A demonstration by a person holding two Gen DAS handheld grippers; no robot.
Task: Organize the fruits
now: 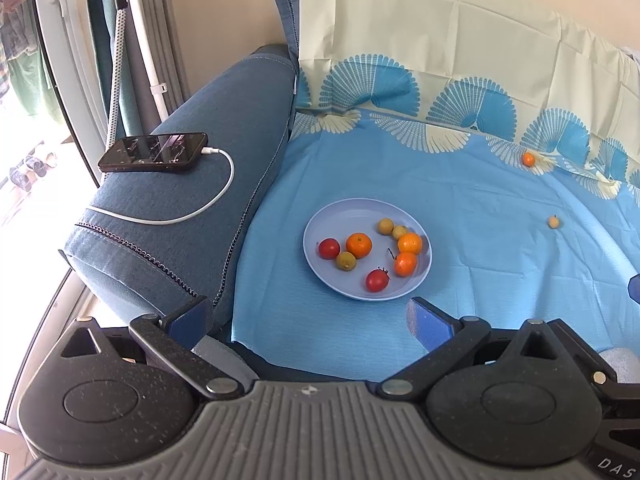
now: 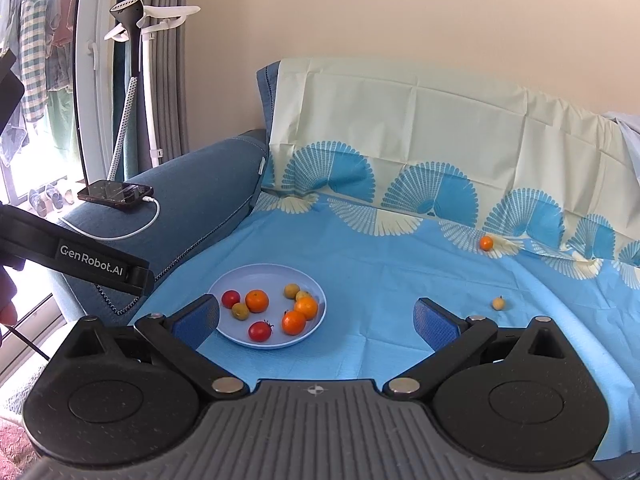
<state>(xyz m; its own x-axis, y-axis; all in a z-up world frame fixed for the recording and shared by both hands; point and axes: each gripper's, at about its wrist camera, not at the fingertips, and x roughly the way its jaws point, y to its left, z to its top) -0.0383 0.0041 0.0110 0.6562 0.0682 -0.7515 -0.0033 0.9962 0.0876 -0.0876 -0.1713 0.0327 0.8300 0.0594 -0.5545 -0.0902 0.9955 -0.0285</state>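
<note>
A pale blue plate [image 1: 360, 210] [image 2: 276, 274] lies on the blue sheet and holds several small fruits: red tomatoes [image 1: 329, 248], oranges [image 1: 359, 245] and yellowish round fruits [image 1: 346, 260]. A loose small orange [image 1: 528, 159] [image 2: 486, 243] lies at the foot of the backrest, far right. A loose yellowish fruit [image 1: 553, 221] [image 2: 498, 303] lies on the sheet, right of the plate. My left gripper [image 1: 310, 320] is open and empty, just in front of the plate. My right gripper [image 2: 318, 322] is open and empty, near the plate's front right.
A phone [image 1: 154, 152] [image 2: 116, 194] with a white charging cable [image 1: 216, 196] rests on the blue sofa armrest [image 1: 192, 208] at left. A patterned sheet covers the backrest [image 1: 440, 32]. A garment steamer stand [image 2: 136, 80] stands by the window.
</note>
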